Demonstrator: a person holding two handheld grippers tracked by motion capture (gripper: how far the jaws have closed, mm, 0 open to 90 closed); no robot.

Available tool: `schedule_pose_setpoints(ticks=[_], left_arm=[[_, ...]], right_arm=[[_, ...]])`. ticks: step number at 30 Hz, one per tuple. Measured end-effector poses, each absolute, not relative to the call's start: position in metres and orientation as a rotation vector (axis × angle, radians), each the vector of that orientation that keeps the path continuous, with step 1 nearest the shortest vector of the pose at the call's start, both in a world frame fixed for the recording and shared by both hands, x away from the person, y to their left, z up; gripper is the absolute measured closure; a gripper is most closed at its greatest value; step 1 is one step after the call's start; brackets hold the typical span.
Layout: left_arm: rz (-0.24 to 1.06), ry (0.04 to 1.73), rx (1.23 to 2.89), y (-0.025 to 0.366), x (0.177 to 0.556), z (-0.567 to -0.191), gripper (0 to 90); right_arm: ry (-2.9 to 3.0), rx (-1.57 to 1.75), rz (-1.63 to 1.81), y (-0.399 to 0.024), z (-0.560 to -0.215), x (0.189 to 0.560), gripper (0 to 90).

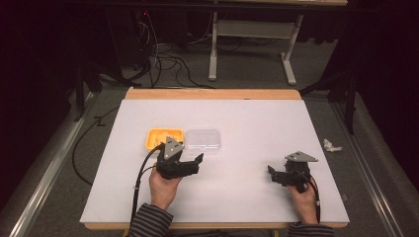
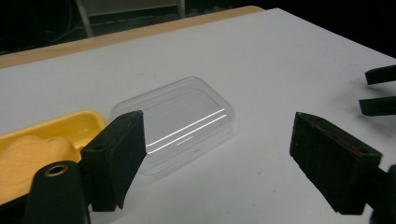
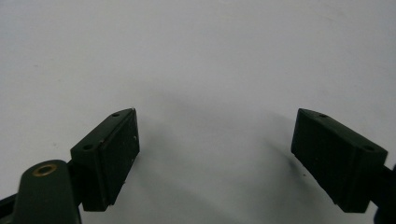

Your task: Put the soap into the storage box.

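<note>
The left gripper [image 1: 190, 160] hangs low over the white bench [image 1: 257, 118], held in the person's left hand [image 1: 164, 185], with its fingers [image 2: 116, 156] spread wide apart and nothing between them. In the left gripper view the clear lid [image 2: 180, 123] lies flat on the bench just ahead of the fingers, nearer the left finger, whose tip overlaps the lid's near corner in the picture; whether it touches cannot be told. The right finger stands well apart from the lid, over bare bench. The yellow tray [image 2: 42, 144] sits left of the left finger, just beside the lid's left end, and is partly hidden behind that finger. In the high view the tray [image 1: 160, 136] and the lid [image 1: 203, 139] lie side by side beyond the left gripper, their edges close or touching.

The right gripper [image 1: 274, 174] is in the person's right hand [image 1: 302, 196], well apart from the lid and tray, on the other side of the left gripper. Its fingers [image 3: 109, 151] also stand wide apart and empty, with plain white bench between and ahead of them in the right gripper view. Its finger tips [image 2: 380, 88] appear at the far right edge of the left gripper view, beyond the left gripper's right finger. A crumpled white scrap [image 1: 331, 145] lies on the floor past the bench's edge, beyond the right gripper.
</note>
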State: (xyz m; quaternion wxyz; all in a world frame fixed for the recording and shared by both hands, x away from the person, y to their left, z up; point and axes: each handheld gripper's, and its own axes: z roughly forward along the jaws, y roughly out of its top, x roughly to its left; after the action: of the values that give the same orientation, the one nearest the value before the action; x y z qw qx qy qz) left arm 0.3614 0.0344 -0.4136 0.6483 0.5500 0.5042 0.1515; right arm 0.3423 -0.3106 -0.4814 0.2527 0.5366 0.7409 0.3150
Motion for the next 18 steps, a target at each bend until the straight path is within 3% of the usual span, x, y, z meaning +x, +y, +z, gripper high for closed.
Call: schedule_pose_setpoints(ticks=[7,18], left_arm=[[0.331,1.061,1.328,0.021,0.353,-0.419,17.6],[0.295,1.063,1.327,0.010,0.349,-0.424,17.3]], right_arm=[[2.003,1.471,0.860,-0.312,-0.481,0.342,15.3],[2.008,1.469,0.852,-0.311,-0.481,0.343,15.4]])
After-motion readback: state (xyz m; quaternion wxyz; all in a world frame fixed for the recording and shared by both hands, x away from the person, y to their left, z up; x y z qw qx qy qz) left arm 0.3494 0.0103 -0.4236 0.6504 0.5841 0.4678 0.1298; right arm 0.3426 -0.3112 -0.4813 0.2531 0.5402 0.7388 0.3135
